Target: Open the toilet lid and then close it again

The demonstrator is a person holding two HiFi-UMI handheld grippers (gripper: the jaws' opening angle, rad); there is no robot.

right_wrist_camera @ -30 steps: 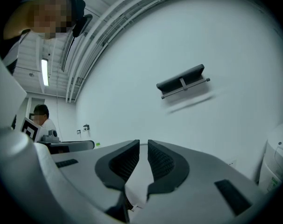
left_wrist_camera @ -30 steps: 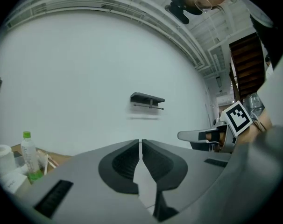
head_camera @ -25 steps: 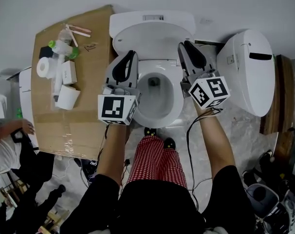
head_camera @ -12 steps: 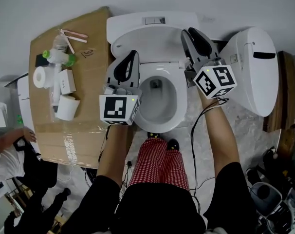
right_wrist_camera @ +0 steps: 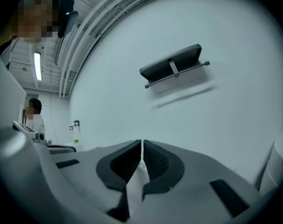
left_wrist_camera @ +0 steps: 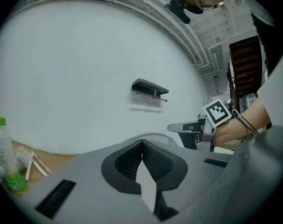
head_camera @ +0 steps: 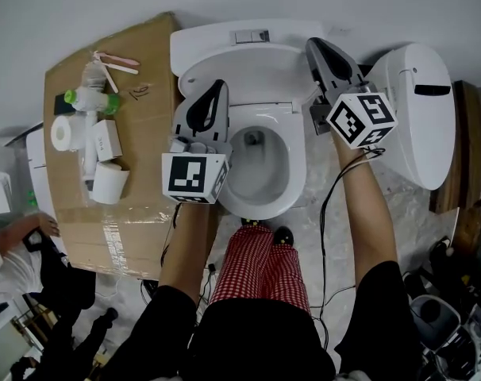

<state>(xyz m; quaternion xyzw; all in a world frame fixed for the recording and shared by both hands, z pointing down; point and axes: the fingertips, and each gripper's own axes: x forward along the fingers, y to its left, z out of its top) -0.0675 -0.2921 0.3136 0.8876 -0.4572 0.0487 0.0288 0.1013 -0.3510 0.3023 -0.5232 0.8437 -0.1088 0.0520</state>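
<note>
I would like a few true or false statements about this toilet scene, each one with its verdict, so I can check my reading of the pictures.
1. The toilet lid is up and the bowl is open to view. True.
2. The jaws of the left gripper stand wide apart. False: they are together, with nothing between them.
3. A bottle with a green cap is on the cardboard. True.
4. The cardboard lies at the right of the toilet in the head view. False: it lies at the left.
5. A paper roll lies inside the bowl. False: it sits on the cardboard.
</note>
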